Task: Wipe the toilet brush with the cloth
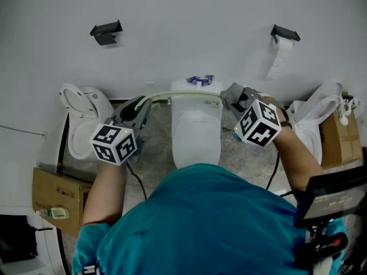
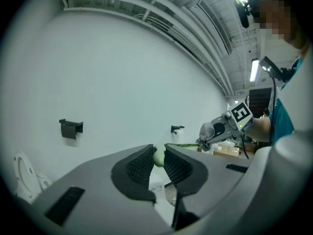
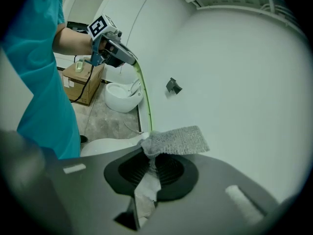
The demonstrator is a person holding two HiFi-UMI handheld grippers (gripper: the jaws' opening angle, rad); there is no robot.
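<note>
Toilet brush (image 1: 183, 94) held across the gap between both tongs, above the closed white toilet (image 1: 196, 132) and close to the wall (image 1: 183, 27). The left tongs (image 1: 144, 103) pinch the pale green rounded end of the handle between their ribbed pads. Only that knob shows between the jaws in the left gripper view. From there the thin green shaft runs in a slight bow to the right tongs (image 1: 235, 99), which are pressed together on a grey knitted cloth (image 3: 177, 140). One flap of the cloth stands free above the jaws and a tail hangs below them, and its folded edge touches the shaft. The bristle head cannot be made out in any view.

Handling, as a judgement: the shaft looks light, slender and springy. Smooth plastic is likely to slip or roll, so the end knob is the sound place for a steadying hold, as here. The cloth is soft and limp. It is best gripped by a bunched fold, leaving enough loose fabric to wrap round the shaft. Heavy sideways pressure would probably bend the shaft rather than clean it.
</note>
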